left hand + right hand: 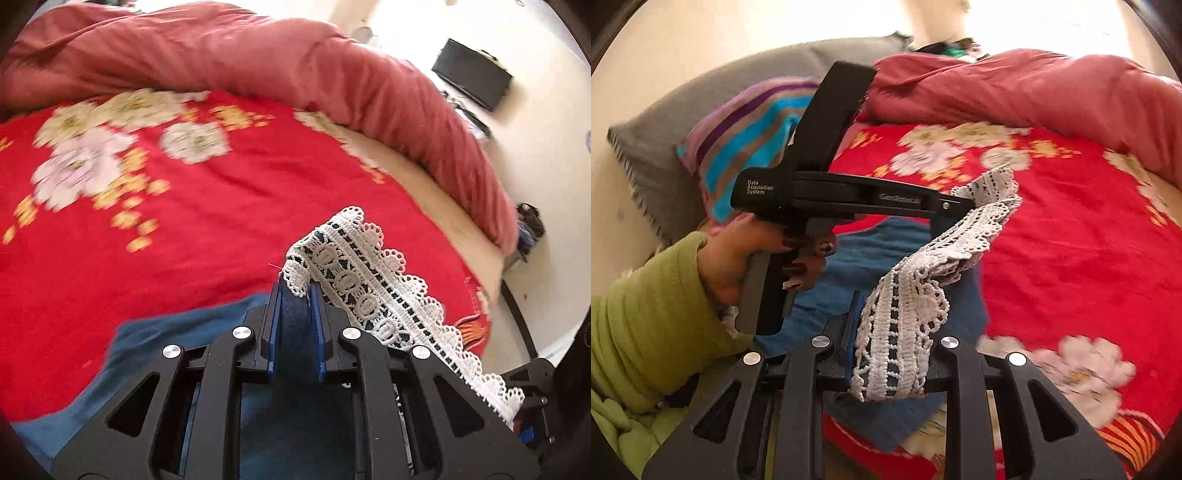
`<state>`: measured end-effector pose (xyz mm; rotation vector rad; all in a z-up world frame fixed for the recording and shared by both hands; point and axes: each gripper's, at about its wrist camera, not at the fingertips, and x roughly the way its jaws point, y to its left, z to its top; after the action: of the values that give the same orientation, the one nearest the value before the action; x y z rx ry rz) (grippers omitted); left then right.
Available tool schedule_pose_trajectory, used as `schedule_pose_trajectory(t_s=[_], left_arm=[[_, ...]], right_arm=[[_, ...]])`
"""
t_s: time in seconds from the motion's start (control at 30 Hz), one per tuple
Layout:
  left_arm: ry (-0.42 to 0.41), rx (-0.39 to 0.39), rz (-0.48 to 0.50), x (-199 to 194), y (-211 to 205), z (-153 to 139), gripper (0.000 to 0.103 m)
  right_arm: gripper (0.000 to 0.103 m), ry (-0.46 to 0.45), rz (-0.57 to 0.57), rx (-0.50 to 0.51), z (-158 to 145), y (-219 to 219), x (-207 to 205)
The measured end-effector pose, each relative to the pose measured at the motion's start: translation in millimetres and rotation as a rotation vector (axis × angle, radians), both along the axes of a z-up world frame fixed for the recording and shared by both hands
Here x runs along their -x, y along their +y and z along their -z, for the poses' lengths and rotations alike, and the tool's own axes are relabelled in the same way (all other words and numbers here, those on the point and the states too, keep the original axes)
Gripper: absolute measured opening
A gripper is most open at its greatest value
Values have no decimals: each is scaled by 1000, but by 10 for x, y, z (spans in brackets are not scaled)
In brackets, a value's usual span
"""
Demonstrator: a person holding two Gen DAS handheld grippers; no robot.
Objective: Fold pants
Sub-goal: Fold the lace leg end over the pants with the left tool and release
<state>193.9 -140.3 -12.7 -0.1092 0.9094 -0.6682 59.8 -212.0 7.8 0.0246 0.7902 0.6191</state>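
The blue pants (147,347) with a white lace hem (369,280) hang lifted over a red floral bedsheet (207,229). My left gripper (295,291) is shut on the hem, with blue cloth pinched between its blue pads and lace draping off to the right. In the right wrist view my right gripper (894,325) is shut on another stretch of the lace hem (905,332). From there the lace runs up to the left gripper (960,205), which a hand (738,258) in a green sleeve (646,325) holds. The blue pants (879,251) sag below between the two.
A bunched pink-red quilt (258,62) lies along the far side of the bed. A striped pillow (746,136) and a grey pillow (665,122) sit at the head. The bed's edge (443,206) drops to a pale floor with a black box (472,74).
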Motion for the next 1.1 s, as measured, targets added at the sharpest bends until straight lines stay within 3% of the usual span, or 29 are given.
schedule_pose_trajectory(t_s=[0.17,0.3,0.43,0.53,0.6,0.7,0.77,0.93,1.1], left_arm=[[41,29,-131,52,539,187,9],[-1,66,-237,185,1003,140,9],[-29,161,-367,292,1548,89,9],[-25,234,-414,353,1836,82,18],[-21,252,-422,363,1898,99,18],[-8,272,-402,374,1879,141,18],[-6,263,-382,392,1833,147,27],[29,299,-323,388,1673,198,33],[85,265,-302,317,1538,308,37]], right_arm=[[22,40,-58,75,205,404,-55],[24,43,-99,132,273,650,-24],[26,22,-133,191,286,866,24],[35,13,-189,220,318,1072,100],[53,-5,-228,241,323,1219,178],[54,-27,-287,211,232,1317,316],[56,-39,-297,184,130,1263,380],[56,-78,-261,141,-90,968,525],[59,-112,-245,173,-79,809,632]])
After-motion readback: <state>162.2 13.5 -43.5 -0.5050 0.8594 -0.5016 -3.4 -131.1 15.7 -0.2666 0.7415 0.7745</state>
